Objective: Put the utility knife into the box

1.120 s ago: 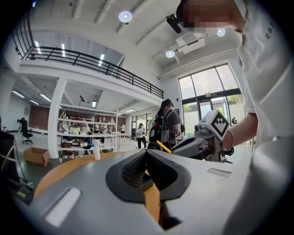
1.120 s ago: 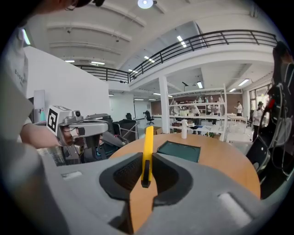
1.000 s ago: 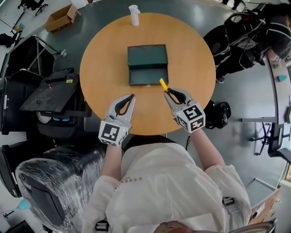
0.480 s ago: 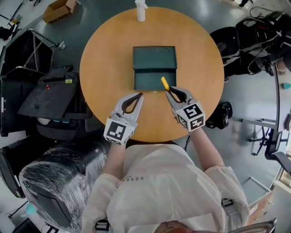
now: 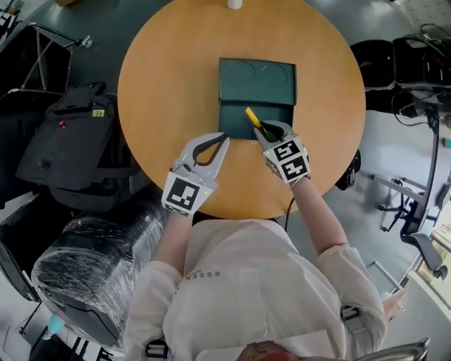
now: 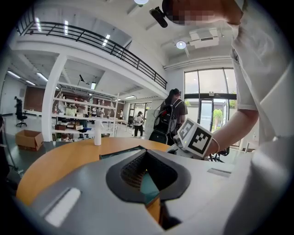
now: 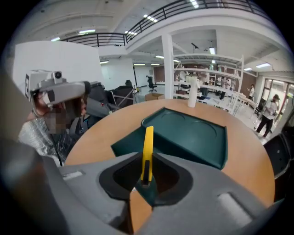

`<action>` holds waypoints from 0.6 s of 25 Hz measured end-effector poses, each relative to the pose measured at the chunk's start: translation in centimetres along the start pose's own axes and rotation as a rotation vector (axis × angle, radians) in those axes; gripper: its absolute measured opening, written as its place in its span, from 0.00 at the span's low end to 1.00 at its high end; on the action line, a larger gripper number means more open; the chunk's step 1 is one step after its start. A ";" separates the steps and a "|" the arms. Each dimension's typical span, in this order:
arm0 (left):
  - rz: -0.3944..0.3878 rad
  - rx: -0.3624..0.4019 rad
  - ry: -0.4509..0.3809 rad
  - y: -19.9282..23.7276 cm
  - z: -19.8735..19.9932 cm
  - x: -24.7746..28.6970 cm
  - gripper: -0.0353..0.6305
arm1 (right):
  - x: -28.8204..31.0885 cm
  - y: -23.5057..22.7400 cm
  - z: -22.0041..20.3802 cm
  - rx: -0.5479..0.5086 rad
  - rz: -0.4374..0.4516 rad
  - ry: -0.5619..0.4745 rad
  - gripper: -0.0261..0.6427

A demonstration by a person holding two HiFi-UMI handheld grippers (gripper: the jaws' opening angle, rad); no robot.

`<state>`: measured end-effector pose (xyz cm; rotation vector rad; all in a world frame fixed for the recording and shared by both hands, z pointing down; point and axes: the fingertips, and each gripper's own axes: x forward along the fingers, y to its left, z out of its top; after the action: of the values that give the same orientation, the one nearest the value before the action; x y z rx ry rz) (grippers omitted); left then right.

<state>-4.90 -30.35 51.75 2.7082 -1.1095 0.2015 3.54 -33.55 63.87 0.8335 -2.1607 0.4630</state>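
Observation:
A dark green box (image 5: 257, 81) lies open on the round wooden table (image 5: 169, 84), its lid folded back on the far side. My right gripper (image 5: 262, 129) is shut on a yellow utility knife (image 5: 251, 117), whose tip points up-left over the box's near half. In the right gripper view the knife (image 7: 148, 147) stands up between the jaws in front of the box (image 7: 188, 133). My left gripper (image 5: 224, 138) hovers just left of the box's near corner, shut with nothing in it. The left gripper view shows its closed tips (image 6: 146, 153) and the box edge (image 6: 119, 153) beyond.
A white bottle (image 5: 233, 3) stands at the table's far edge. A black bag (image 5: 70, 134) and a plastic-wrapped chair (image 5: 84, 261) sit to the left of the table, dark chairs (image 5: 380, 63) to the right. People stand far off in the left gripper view.
Both grippers have moved forward toward the box. The right one now holds the knife over the box's near half; the left one has come up beside the box's near corner.

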 end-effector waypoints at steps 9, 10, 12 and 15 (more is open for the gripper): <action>-0.004 -0.057 0.038 1.5 -2.7 1.0 0.07 | 5.6 -2.0 -3.8 -0.049 0.038 0.234 0.12; -0.004 -0.059 0.043 1.5 -2.9 1.2 0.07 | 5.9 -2.1 -4.0 -0.050 0.042 0.254 0.12; -0.008 -0.064 0.048 1.5 -3.1 1.4 0.07 | 6.4 -1.9 -4.6 -0.064 0.044 0.297 0.12; -0.009 -0.075 0.043 1.6 -3.0 1.8 0.07 | 7.1 -1.7 -5.1 -0.096 0.028 0.326 0.12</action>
<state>-4.90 -31.91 55.28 2.6299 -1.0714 0.2122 3.90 -34.92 72.62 0.6275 -1.8791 0.4707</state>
